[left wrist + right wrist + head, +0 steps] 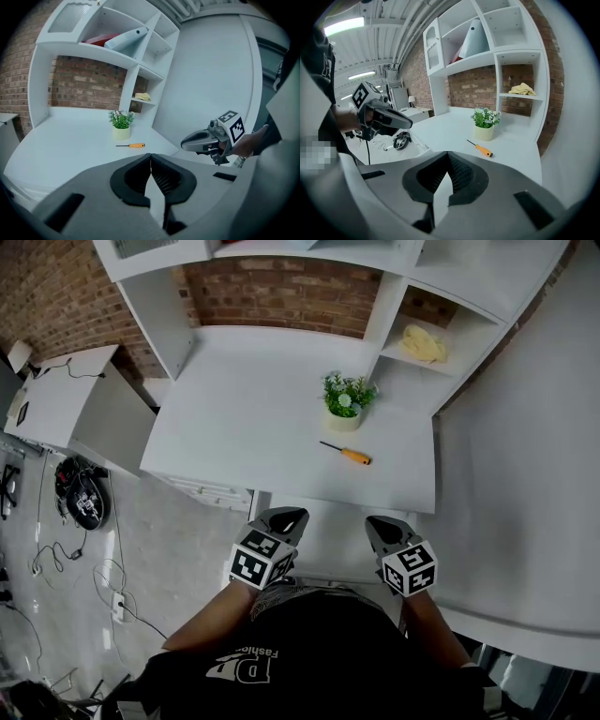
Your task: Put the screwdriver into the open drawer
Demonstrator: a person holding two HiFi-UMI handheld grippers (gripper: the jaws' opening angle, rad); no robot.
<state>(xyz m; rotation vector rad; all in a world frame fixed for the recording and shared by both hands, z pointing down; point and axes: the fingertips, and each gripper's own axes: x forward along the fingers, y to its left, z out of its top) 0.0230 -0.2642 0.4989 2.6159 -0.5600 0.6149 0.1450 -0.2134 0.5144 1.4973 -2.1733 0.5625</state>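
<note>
The screwdriver (348, 454), with an orange handle and a thin dark shaft, lies on the white desk (244, 427) in front of a small potted plant (346, 401). It also shows in the left gripper view as the screwdriver (131, 146) and in the right gripper view as the screwdriver (481, 149). Both grippers hover side by side at the desk's near edge, well short of the tool. My left gripper (289, 516) is shut and holds nothing, and so is my right gripper (375, 522). Between them a white panel (328, 540) juts out below the desk edge, apparently the open drawer.
Shelves rise behind the desk, with a yellow cloth (423, 343) in the right cubby. A white wall panel (525, 474) stands at the right. To the left a lower white cabinet (66, 399) stands over cables and a round device (84, 501) on the floor.
</note>
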